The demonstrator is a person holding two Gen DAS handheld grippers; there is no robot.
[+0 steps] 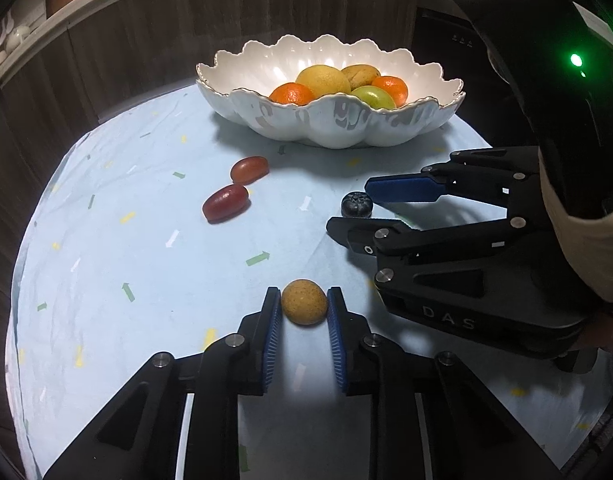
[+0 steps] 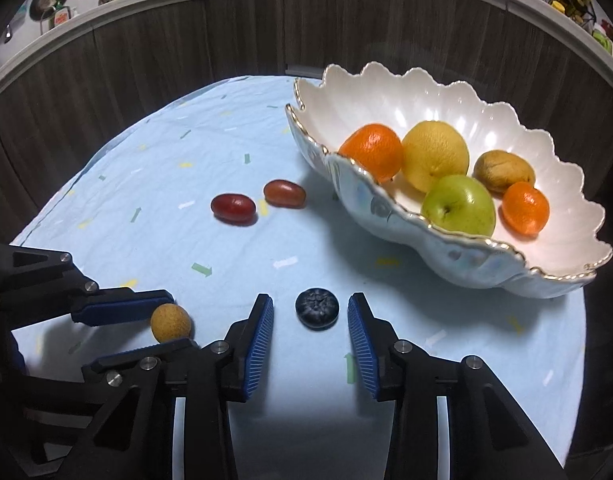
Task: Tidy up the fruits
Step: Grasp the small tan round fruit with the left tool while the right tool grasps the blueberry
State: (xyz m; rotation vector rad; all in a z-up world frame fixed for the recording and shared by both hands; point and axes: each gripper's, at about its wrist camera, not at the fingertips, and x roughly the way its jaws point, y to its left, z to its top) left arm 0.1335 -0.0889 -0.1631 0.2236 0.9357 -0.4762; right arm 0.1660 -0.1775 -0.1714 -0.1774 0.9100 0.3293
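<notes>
Your left gripper (image 1: 304,306) brackets a round, rough tan fruit, possibly a longan (image 1: 304,307); its ribbed blue fingers (image 1: 272,336) sit just beside it, seemingly touching. Your right gripper (image 2: 311,314) has its fingers well apart around a matte blueberry (image 2: 317,308), crown up, on the pale cloth-covered surface (image 2: 146,184). Two glossy oblong red grapes (image 2: 233,208) lie left of the scalloped ceramic bowl (image 2: 458,264).

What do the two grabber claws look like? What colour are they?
Both grippers, left and right, are black plastic with silver bolts. Each finger carries a blue ribbed pad. The right one has "DAS" printed on its body, a green light glows above it, and a beige sleeve shows behind it.
</notes>
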